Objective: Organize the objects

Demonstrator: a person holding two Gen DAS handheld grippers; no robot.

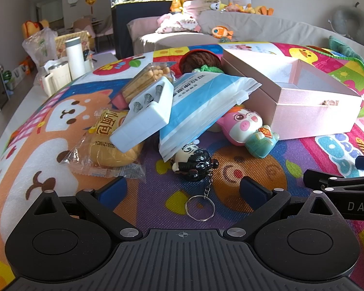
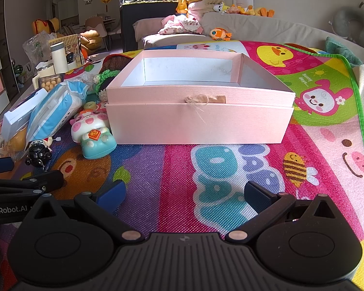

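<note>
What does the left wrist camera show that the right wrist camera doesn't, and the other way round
Only the left wrist view shows the keychain's metal ring and the printed wrapper of the bread packet.

Only the right wrist view shows the pink box head-on, with its bare white inside and the frayed string tab on the front, plus the bee print on the mat.

Both show the pig toy, the blue-and-white pouch, the white case and the black-haired keychain figure.

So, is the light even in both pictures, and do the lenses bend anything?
Left wrist view: sunlight whitens the play mat at left, and the pink box shines. Right wrist view: the box front is brightly lit. Both views: fisheye bending curves the mat edges.
</note>
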